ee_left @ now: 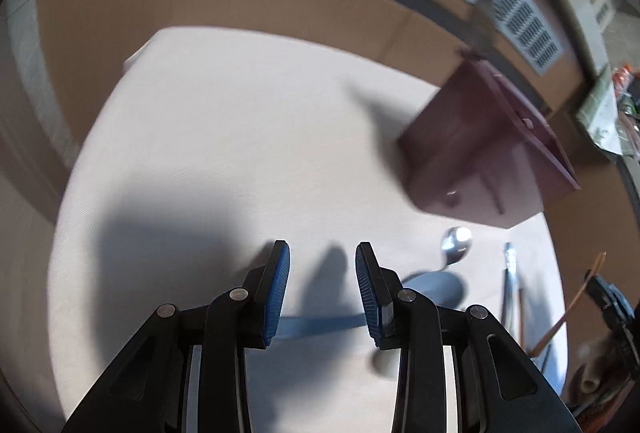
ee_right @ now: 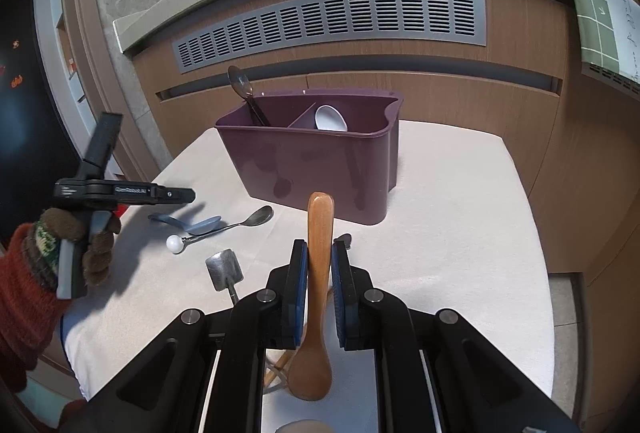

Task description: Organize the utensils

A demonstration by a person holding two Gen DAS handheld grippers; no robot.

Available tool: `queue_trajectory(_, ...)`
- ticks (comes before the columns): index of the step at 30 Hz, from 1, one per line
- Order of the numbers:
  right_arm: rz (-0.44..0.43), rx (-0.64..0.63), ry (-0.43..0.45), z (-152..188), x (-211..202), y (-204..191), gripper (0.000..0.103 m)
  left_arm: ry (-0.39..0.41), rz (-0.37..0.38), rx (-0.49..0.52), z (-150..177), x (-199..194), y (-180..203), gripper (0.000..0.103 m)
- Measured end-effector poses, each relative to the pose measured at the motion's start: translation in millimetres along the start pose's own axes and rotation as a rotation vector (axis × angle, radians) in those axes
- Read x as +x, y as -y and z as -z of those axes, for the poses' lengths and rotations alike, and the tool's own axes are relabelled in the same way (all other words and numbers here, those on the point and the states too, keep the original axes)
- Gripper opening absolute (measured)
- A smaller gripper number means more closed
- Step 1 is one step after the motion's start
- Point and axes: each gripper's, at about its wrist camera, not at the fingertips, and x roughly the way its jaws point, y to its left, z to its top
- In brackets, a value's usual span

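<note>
Right wrist view is showing the right tongs (ee_right: 320,253) clamping a brown wooden spoon (ee_right: 318,273) by its handle, bowl hanging down toward the camera, handle tip pointing up toward the dark purple plastic two-compartment utensil caddy (ee_right: 320,161) sitting toward the far edge of the white-cloth-covered desk (ee_right: 460,233). Since the spoon is sitting slightly askew between the pads, it is probably at risk of pivoting or slipping out when tipped toward the caddy. Near the desk's left edge, the left tongs (ee_left: 322,273) are standing partly apart with nothing between them, above a pale blue plastic spoon (ee_right: 196,223) lying beside a metal spoon with a white ball end (ee_right: 224,229); the two are touching, so a grab there could be nudging or catching both. Only this view is revealing the caddy's contents: a dark metal spoon (ee_right: 244,93) upright in the left compartment, a white ceramic spoon (ee_right: 330,119) in the right. Left wrist view, blurred, is alone in showing the left pads (ee_left: 276,293) clearly.
</note>
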Motion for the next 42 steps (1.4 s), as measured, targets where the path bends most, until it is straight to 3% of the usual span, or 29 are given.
queue_trajectory(7,0.008,0.013,-0.014,-2,4,5,0.011,-0.039,0.085,-0.021,42,-26,-7,0.035)
queue_trajectory(11,-0.001,-0.006,-0.009,-3,3,-2,0.011,-0.083,0.162,0.092,63,-37,15,0.037)
queue_trajectory(15,-0.006,-0.026,-0.015,-5,5,-7,0.011,0.029,0.089,0.287,60,-48,50,0.043)
queue_trajectory(17,-0.008,-0.028,-0.018,-6,5,-8,0.011,0.037,0.055,0.321,49,-42,60,0.049)
queue_trajectory(23,-0.006,-0.022,-0.024,-4,6,-5,0.011,-0.029,-0.031,0.327,26,-2,74,0.052)
queue_trajectory(26,-0.008,-0.019,-0.026,-4,6,-3,0.011,-0.025,-0.11,0.34,22,12,79,0.052)
queue_trajectory(34,-0.014,-0.007,-0.023,-3,7,-1,0.011,-0.014,-0.161,0.252,10,19,68,0.05)
queue_trajectory(37,-0.012,-0.002,-0.017,-3,7,0,0.011,0.01,-0.153,0.247,13,16,71,0.032)
queue_trajectory(42,0.007,-0.014,0.009,-3,1,-3,0.011,0.155,-0.13,0.221,18,-17,79,0.032)
